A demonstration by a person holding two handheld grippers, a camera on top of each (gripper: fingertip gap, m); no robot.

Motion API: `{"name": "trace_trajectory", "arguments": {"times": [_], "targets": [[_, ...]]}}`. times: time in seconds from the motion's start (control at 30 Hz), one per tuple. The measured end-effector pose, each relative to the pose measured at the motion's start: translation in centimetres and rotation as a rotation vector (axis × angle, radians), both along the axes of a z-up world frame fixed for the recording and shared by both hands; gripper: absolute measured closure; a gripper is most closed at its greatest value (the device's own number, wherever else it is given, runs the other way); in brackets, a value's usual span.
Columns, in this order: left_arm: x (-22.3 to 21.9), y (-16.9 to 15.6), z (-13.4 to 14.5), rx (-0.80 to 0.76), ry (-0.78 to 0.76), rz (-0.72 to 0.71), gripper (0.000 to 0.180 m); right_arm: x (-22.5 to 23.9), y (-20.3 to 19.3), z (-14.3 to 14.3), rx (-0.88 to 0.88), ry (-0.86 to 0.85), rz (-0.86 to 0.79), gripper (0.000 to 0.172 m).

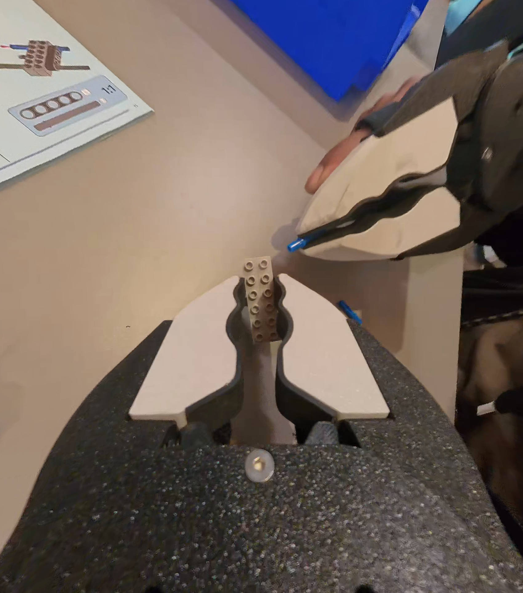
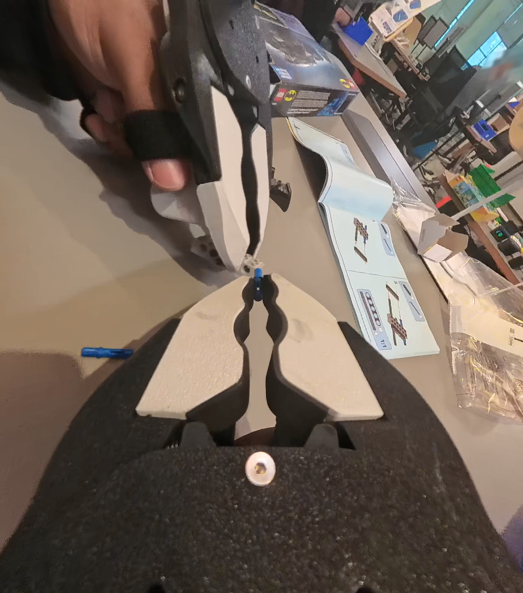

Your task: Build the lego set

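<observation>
So up close, the left gripper [image 1: 259,279] is clamped on a grey studded brick piece [image 1: 260,298], two rows of studs facing the camera, standing roughly upright between the pads and poking out past the tips toward 12 o'clock. Both pads press against its sides.

The right gripper [image 2: 257,282] is pinched on a small blue pin [image 2: 257,285], gripped right at the fingertips, with the pin's free end sticking out past them. In the right wrist view that end sits just beside, maybe touching, the end of the grey piece at 12 o'clock; can't tell if it's actually in a hole. From the left wrist view the right gripper comes in from 2 o'clock, a hand [image 1: 343,154] behind it, and the pin tip hangs just up and right of the brick's top, with a small gap visible.

A bit further out, a second blue pin [image 2: 107,352] lies loose on the beige table [image 2: 45,256] at about 9 o'clock in the right view.

Beyond that, an open instruction booklet [image 2: 382,282] lies at 2 o'clock, with clear plastic bags [image 2: 494,369] at 3 o'clock and a dark product box [image 2: 311,86] at 1 o'clock. A blue bin [image 1: 317,41] sits at 12 o'clock in the left view.
</observation>
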State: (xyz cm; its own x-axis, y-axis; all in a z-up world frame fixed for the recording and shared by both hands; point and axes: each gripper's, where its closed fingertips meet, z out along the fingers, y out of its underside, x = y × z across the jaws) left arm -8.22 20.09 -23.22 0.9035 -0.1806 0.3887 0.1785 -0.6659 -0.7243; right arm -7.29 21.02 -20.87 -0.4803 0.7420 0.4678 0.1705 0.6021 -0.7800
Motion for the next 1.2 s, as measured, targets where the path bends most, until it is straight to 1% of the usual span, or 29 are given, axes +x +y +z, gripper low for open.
{"name": "trace_trajectory", "arguments": {"times": [0.2,0.4,0.77,1.2], "targets": [[0.0,0.6,0.4,0.041,-0.03,0.065,0.164,-0.3,0.2,-0.7,0.017,-0.033,-0.055,0.167],[0.1,0.9,0.3,0.052,0.024,0.084,0.164,-0.4,0.3,-1.0,-0.011,-0.066,-0.068,0.167],[0.0,1.1,0.3,0.06,0.047,0.116,0.164,-0.6,0.3,-1.1,-0.008,-0.071,-0.116,0.167],[-0.4,1.5,1.3,0.14,0.119,0.176,0.164,-0.8,0.8,-0.3,-0.211,-0.119,-0.256,0.167]]}}
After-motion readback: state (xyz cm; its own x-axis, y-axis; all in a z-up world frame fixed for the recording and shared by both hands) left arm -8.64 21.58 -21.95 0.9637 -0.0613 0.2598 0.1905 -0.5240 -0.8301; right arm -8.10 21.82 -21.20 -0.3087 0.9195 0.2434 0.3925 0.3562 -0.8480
